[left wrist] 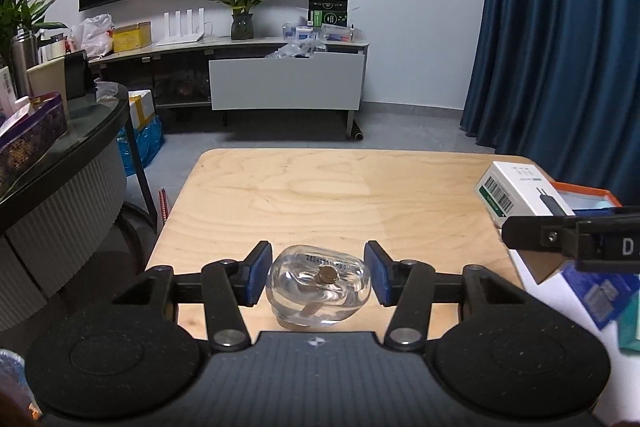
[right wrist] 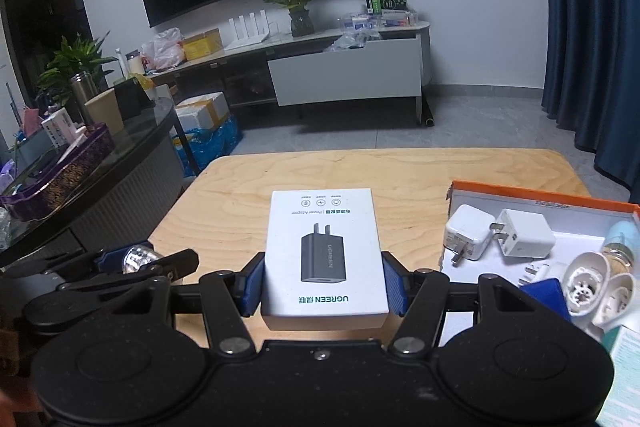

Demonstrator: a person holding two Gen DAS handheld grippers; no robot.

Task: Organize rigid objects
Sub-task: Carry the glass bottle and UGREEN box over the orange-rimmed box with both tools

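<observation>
My left gripper (left wrist: 319, 279) has its blue pads on both sides of a clear glass bottle (left wrist: 319, 289) with a gold cap, held just above the wooden table (left wrist: 320, 195). My right gripper (right wrist: 324, 281) is shut on a white UGREEN power adapter box (right wrist: 324, 255), held flat above the table. That box also shows at the right edge of the left wrist view (left wrist: 520, 193). The left gripper and bottle (right wrist: 138, 259) show at the left of the right wrist view.
An orange-rimmed white tray (right wrist: 540, 197) on the table's right holds white chargers (right wrist: 524, 233), a blue item and white round parts. A dark glass side table (right wrist: 100, 163) with clutter stands to the left. A TV cabinet and blue curtain are behind.
</observation>
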